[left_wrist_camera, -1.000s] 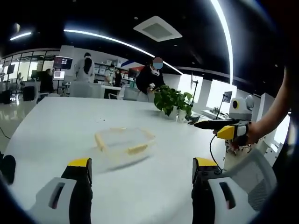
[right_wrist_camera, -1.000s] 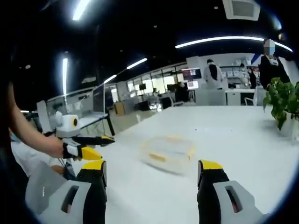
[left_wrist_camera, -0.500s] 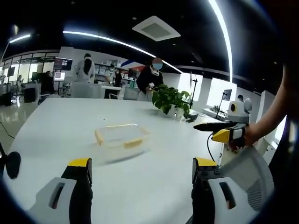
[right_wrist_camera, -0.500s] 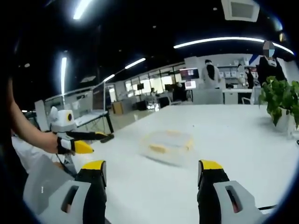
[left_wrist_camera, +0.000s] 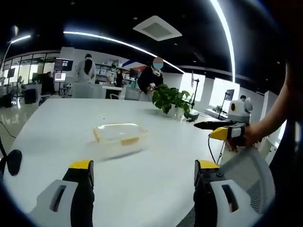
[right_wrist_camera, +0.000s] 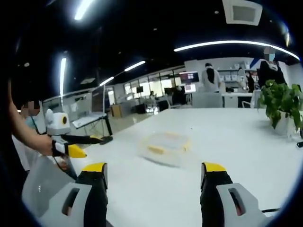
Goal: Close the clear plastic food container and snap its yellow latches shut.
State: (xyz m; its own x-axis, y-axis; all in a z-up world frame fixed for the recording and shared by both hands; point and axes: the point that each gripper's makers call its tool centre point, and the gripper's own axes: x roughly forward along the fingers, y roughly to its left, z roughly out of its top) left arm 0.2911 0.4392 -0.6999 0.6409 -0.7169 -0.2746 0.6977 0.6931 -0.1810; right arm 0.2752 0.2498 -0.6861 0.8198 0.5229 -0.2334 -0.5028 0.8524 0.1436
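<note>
A clear plastic food container [left_wrist_camera: 119, 135] with yellow latches sits on the white table [left_wrist_camera: 57, 123], lid on top; in the right gripper view the container [right_wrist_camera: 164, 144] is blurred. My left gripper [left_wrist_camera: 140, 168] is open, jaws wide apart, well short of the container and above the table's near part. My right gripper [right_wrist_camera: 154, 170] is also open and just as far back. The right gripper [left_wrist_camera: 222, 130] comes into the left gripper view at the right, held by a hand. The left gripper [right_wrist_camera: 75, 144] appears at the left of the right gripper view.
A potted green plant [left_wrist_camera: 173, 101] stands at the table's far right side, and the plant [right_wrist_camera: 281, 101] is at the right edge of the other view. Several people stand at desks behind. A grey chair back [left_wrist_camera: 248, 172] is close on the right.
Both cameras have pulled back and drifted; the container now looks smaller and farther off in each view. Both grippers stay open with nothing between the jaws.
</note>
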